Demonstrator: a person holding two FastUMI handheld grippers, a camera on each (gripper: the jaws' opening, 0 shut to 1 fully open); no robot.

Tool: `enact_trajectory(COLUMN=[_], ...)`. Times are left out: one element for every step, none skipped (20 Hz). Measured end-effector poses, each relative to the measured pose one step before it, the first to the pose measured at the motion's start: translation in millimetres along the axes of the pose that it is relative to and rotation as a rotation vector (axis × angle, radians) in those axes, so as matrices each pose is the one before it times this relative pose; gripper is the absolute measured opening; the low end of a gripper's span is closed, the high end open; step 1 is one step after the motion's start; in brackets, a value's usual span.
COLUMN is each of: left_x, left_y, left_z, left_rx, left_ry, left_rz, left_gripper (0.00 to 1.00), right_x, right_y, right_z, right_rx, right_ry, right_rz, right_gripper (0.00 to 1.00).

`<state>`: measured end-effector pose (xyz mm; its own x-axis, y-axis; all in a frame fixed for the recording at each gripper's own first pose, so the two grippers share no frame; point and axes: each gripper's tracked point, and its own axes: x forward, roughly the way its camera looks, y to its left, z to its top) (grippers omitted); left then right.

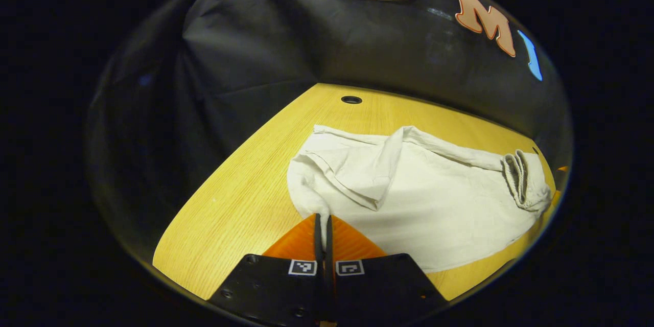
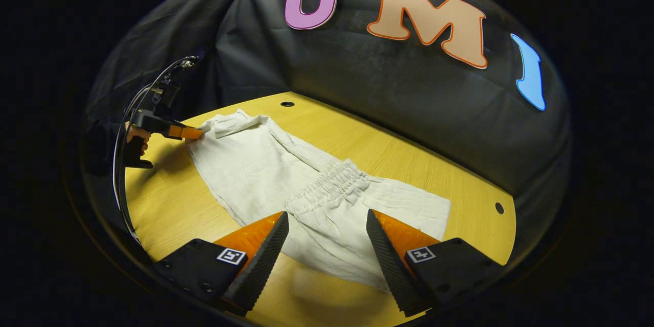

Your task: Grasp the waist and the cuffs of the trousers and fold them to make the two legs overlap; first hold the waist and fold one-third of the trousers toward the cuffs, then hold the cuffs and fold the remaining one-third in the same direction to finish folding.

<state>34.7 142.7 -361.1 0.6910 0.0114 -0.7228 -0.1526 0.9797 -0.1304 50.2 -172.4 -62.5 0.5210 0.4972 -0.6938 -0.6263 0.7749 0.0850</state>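
Observation:
Off-white trousers [image 1: 434, 204] [image 2: 245, 163] lie flat on the wooden table [image 1: 230, 204] [image 2: 409, 158]. Their gathered elastic waist [image 2: 327, 184] [image 1: 518, 179] is folded over and rests on the legs. My left gripper [image 1: 323, 217] is shut, its tips pinching the cuff edge nearest it; from the right gripper view it [image 2: 196, 134] sits at the far cuff end, held by a hand [image 2: 135, 135]. My right gripper [image 2: 326, 214] hovers open just above the folded waist part, with cloth showing between its fingers and neither finger touching it.
The table has small round holes [image 1: 351, 99] [image 2: 287, 104] [image 2: 499, 208] near its far edges. Black cloth walls close in the table at the back and sides. A cable [image 2: 120, 163] loops from the left gripper over the table's edge.

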Motion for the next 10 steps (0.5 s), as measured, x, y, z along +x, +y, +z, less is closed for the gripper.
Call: enact_trajectory(left_x=[-1.31,-2.28,-3.11,-3.46,-4.06,-4.41,-3.01,-4.66,-2.66,-3.19], left_y=[-2.36,-2.59,-6.31,-8.01,-9.7,-7.18,-9.44,-10.42,-9.3,-9.4], left_z=[2.87,9.31,11.63,12.42,10.99,10.41,10.52,10.16,10.57,8.95], left_rx=[-0.00229,-0.0014,-0.00522,-0.00134,0.00355,0.00442,0.00317,0.00237,0.00727,0.01201], left_ry=[0.00357,-0.02651,-0.02465,-0.02292,-0.02153,-0.01648,-0.01216,-0.01873,-0.02168,-0.0173], left_rz=[0.00722,0.00133,-0.00868,-0.01391,-0.0095,-0.00966,-0.01265,-0.01562,-0.01502,-0.01026], left_gripper=[0.0,0.0,0.0,0.0,0.0,0.0,0.0,0.0,0.0,0.0], right_x=[-4.8,-3.19,-5.87,-4.7,-4.52,-5.07,-5.58,-4.72,-4.5,-3.48], right_y=[-4.25,-3.78,-4.06,-3.41,-3.38,-3.19,-3.86,-2.75,-2.85,-3.18], right_z=[0.46,-0.22,0.35,-0.37,-0.48,-0.37,-0.4,-0.16,0.18,0.09], right_rx=[0.00102,0.00131,0.0037,0.00771,0.00984,0.00769,0.00451,0.00303,0.00313,0.00159], right_ry=[-0.00593,-0.00646,-0.00642,-0.00653,-0.00586,-0.00549,-0.00715,-0.0069,-0.00628,-0.00628], right_rz=[-0.00716,-0.00777,-0.00895,-0.00643,-0.00471,-0.0042,-0.00549,-0.00551,-0.00361,-0.00345], right_gripper=[0.99,1.0,0.99,0.99,0.99,0.99,0.99,0.99,0.98,0.98])
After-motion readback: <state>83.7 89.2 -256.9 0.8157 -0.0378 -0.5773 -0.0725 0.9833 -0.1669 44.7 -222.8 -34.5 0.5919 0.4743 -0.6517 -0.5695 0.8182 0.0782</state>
